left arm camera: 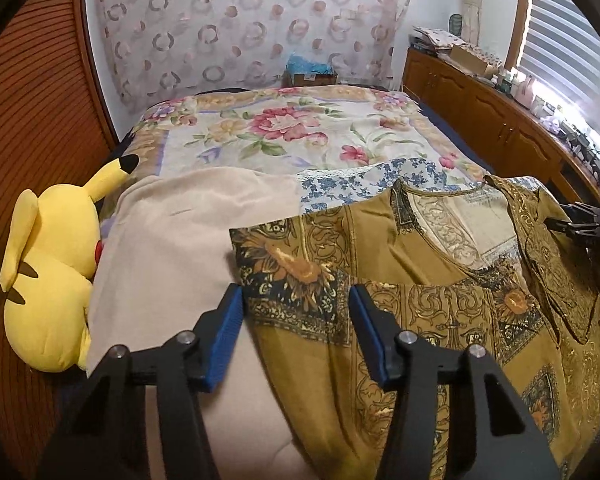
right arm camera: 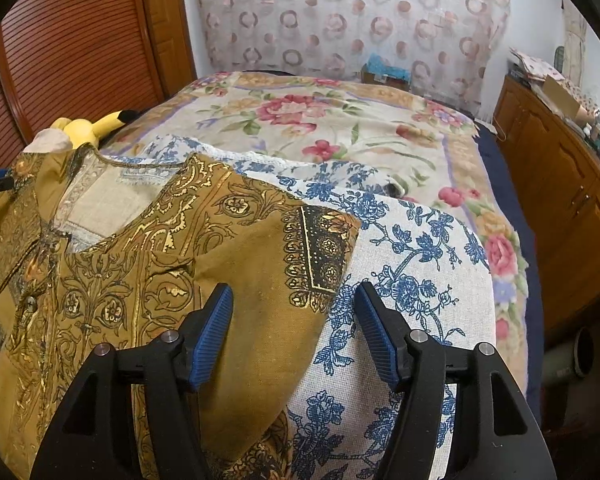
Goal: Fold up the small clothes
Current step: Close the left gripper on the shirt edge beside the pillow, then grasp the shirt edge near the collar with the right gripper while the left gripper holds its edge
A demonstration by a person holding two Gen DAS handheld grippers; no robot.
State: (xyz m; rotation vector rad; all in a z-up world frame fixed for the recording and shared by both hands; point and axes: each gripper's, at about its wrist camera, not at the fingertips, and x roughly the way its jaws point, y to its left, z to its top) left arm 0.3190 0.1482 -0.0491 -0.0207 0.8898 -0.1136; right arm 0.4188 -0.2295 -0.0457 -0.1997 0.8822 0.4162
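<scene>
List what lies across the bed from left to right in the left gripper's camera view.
Yellow plush toy → beige cloth → olive patterned shirt → the right gripper at the far right edge.

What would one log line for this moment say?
garment: mustard shirt flat on bed | left gripper: open over left sleeve | right gripper: open over right sleeve

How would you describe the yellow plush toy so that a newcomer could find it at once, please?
Start at the bed with the floral blanket, then follow its edge to the side by the slatted wooden doors. The yellow plush toy lies there beside a beige cloth; its plain bright yellow, black-tipped ear and red cheek set it apart from the patterned fabrics.
</scene>
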